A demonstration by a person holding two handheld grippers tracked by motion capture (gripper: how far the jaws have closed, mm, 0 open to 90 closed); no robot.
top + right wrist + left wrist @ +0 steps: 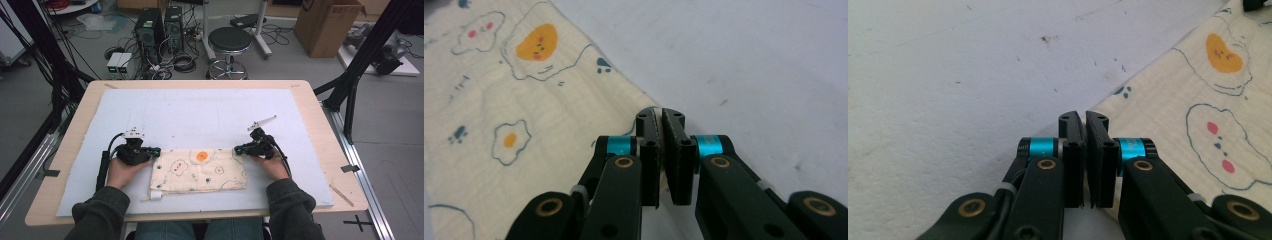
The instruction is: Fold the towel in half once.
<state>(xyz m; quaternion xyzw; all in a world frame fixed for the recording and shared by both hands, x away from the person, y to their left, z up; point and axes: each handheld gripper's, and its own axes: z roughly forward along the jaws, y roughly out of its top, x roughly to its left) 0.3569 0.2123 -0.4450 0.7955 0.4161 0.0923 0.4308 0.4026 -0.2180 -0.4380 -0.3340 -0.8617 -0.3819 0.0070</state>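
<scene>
A cream cloth point(200, 172) printed with fried eggs and little animals lies folded flat on the near middle of the white mat. My left gripper point(157, 150) is at the cloth's far left corner. In the left gripper view my left gripper point(1084, 117) stands shut, with the corner of the cloth point(1173, 100) pinched between the jaws. My right gripper point(237, 149) is at the far right corner. In the right gripper view my right gripper point(659, 115) is shut the same way on the edge of the cloth point(499, 100). Both point inward, low over the mat.
A white foam mat point(200, 115) covers most of the wooden table point(325, 150). A small white tag point(156, 196) sticks out at the cloth's near left corner. Beyond the table stand a stool point(229, 42), computer towers point(150, 27) and a cardboard box point(327, 25).
</scene>
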